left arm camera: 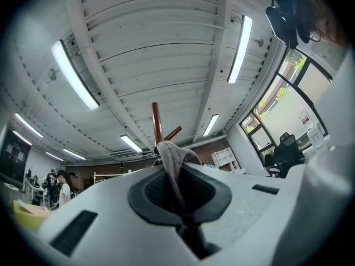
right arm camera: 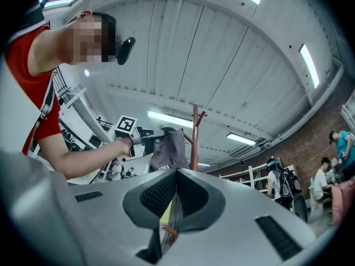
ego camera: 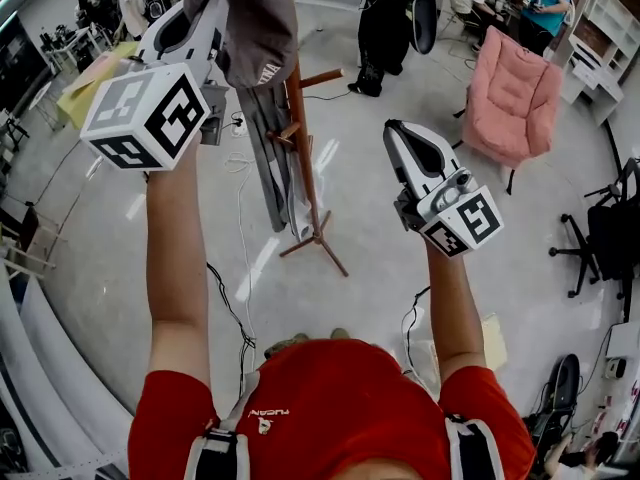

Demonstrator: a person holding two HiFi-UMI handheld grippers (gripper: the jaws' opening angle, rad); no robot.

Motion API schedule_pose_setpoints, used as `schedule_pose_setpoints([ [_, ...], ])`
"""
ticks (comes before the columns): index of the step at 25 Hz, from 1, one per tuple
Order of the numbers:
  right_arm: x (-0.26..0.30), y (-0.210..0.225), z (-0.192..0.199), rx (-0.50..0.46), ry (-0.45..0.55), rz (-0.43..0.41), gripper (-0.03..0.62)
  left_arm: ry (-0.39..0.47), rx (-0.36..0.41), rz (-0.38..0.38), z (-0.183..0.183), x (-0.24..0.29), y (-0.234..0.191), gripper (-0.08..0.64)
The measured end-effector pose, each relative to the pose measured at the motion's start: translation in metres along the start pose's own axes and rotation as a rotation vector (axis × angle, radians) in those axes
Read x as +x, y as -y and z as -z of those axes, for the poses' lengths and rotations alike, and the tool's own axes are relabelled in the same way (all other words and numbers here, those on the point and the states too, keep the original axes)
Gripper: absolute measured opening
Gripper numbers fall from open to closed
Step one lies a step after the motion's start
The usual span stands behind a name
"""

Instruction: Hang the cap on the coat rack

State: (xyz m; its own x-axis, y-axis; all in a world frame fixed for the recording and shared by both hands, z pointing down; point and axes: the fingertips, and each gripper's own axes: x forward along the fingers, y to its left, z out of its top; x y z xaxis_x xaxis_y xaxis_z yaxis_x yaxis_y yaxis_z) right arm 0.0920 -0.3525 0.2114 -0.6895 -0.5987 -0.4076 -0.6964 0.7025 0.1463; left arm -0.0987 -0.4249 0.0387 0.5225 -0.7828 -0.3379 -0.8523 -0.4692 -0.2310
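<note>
A grey cap [ego camera: 250, 18] hangs from my left gripper [ego camera: 222, 13], which is shut on its fabric right beside the top of the brown wooden coat rack [ego camera: 300, 128]. In the left gripper view the cap's cloth [left arm camera: 173, 162] runs between the jaws, with the rack's pole and a peg [left arm camera: 157, 121] just behind it. My right gripper [ego camera: 392, 128] is to the right of the rack, lower down, shut and empty. In the right gripper view it [right arm camera: 176, 172] points at the cap [right arm camera: 169, 146], the rack [right arm camera: 195, 137] and the left gripper [right arm camera: 150, 139].
A pink armchair [ego camera: 515, 93] stands at the back right and a black office chair [ego camera: 605, 238] at the right edge. A person in black [ego camera: 385, 28] stands behind the rack. Cables [ego camera: 235, 313] trail over the floor by the rack's feet [ego camera: 318, 243]. A yellow table [ego camera: 85, 83] is at the left.
</note>
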Motion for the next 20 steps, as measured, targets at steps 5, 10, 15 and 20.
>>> schedule_pose_setpoints([
  [5, -0.001, 0.004, 0.01, 0.001, -0.01, 0.029, 0.023, -0.028, -0.036, 0.029, 0.02, 0.014, -0.001, 0.017],
  [10, -0.003, 0.011, 0.018, 0.008, -0.014, 0.05, 0.024, -0.013, -0.081, 0.043, 0.026, 0.027, -0.004, 0.017],
  [15, -0.004, 0.013, 0.026, 0.021, -0.019, 0.068, 0.024, 0.007, -0.076, 0.051, 0.018, 0.03, -0.01, 0.017],
  [20, -0.004, 0.017, 0.029, 0.023, -0.016, 0.074, 0.024, -0.077, -0.081, 0.086, 0.042, 0.043, -0.003, 0.017],
])
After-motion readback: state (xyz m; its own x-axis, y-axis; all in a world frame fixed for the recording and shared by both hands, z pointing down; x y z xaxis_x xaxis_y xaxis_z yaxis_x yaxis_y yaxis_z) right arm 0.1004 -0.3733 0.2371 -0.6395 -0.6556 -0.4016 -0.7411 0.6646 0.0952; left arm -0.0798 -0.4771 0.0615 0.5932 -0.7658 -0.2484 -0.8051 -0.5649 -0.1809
